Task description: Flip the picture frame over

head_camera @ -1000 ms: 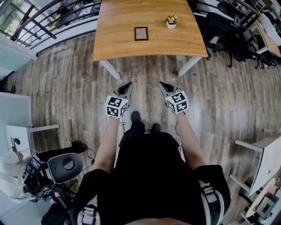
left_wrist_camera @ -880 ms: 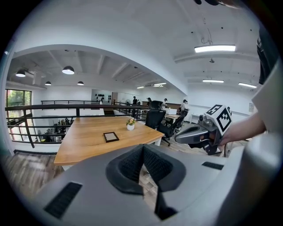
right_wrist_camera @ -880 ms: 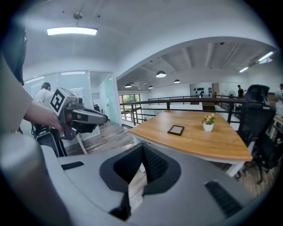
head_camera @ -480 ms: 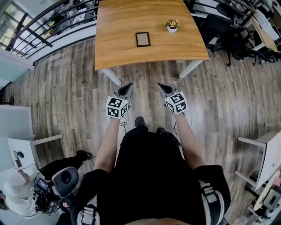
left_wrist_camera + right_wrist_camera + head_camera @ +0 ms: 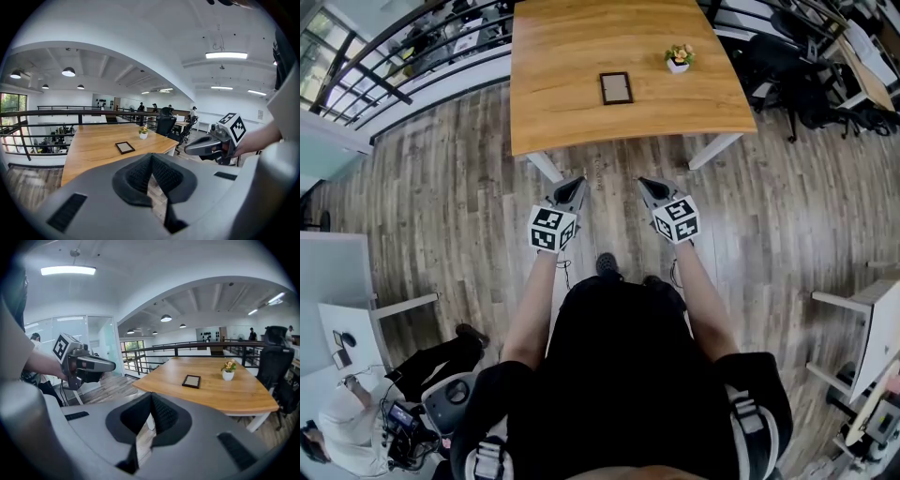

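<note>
A small dark picture frame [image 5: 616, 87] lies flat on the wooden table [image 5: 562, 47] ahead of me, its pale panel facing up; it also shows in the left gripper view [image 5: 125, 147] and the right gripper view [image 5: 191, 381]. My left gripper [image 5: 573, 183] and right gripper [image 5: 645, 183] are held side by side over the floor, short of the table's near edge. Both are shut with nothing between the jaws. Each sees the other: the right gripper [image 5: 187, 150] and the left gripper [image 5: 113, 365].
A small potted flower [image 5: 679, 58] stands on the table right of the frame. Black office chairs [image 5: 787, 84] crowd the table's right side. A railing [image 5: 394, 52] runs at the back left. A seated person with equipment [image 5: 356, 427] is at lower left, a white desk [image 5: 877, 333] at right.
The table and frame have drawn nearer and lower in the head view as I walk toward them. Both grippers keep their pose and stay shut.
</note>
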Demonstrator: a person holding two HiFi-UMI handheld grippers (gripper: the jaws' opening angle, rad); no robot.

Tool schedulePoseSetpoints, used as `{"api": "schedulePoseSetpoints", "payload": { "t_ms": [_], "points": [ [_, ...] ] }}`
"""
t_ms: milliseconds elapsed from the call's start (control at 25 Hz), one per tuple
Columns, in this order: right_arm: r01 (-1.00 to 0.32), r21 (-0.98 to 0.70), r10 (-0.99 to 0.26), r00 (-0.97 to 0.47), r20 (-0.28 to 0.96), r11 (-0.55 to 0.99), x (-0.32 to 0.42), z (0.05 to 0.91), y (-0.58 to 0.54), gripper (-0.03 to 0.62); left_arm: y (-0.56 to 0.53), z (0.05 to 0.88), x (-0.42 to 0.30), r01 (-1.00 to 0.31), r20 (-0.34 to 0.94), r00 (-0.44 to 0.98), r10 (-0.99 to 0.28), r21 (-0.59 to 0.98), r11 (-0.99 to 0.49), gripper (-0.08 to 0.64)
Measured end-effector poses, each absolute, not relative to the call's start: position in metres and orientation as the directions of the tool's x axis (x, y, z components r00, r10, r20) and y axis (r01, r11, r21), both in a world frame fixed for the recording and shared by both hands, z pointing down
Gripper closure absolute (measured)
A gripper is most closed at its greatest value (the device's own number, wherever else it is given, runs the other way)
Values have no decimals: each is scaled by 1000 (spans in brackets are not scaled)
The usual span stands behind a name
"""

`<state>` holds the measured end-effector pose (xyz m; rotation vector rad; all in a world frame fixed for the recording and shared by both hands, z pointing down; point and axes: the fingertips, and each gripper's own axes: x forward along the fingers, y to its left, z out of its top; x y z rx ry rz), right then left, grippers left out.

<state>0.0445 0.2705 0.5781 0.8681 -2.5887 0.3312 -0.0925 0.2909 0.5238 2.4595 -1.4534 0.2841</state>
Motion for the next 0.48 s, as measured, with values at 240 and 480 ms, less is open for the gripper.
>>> {"api": "schedulePoseSetpoints", "payload": {
  "t_ms": [240,480],
  "points": [
    [-637,-88,-547,-717,432,766,37,577,264,584,286,528,-102,-868,300,495,-816,134,-477,540],
    [-658,-84,-566,-700,435,748,39,580,259,584,279,531,-103,-856,303,515,-802,132,-500,540]
  ]
}}
